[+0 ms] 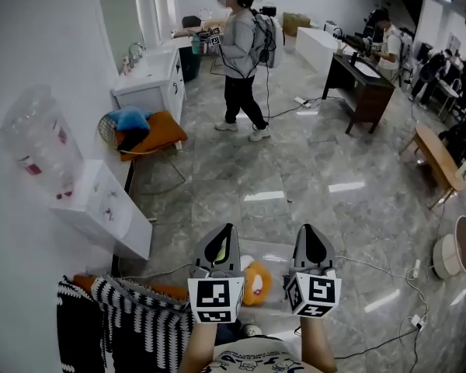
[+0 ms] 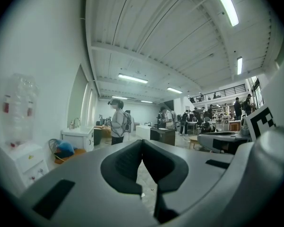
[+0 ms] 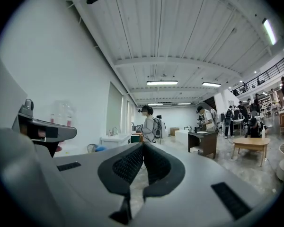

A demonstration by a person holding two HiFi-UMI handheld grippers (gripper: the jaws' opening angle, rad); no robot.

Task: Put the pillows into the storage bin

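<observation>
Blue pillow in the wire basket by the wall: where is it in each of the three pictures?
Head view: upper left, the blue pillow lies in the basket, just below the white sink cabinet.
Left gripper view: low at the left, left of that cabinet.
Right gripper view: a tiny blue patch left of centre, at the cabinet's left end.
Shared landmark: the white sink cabinet.

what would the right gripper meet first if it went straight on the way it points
Nothing close: the right gripper points level over bare floor; the standing person far ahead looks first, depth unclear.
</observation>
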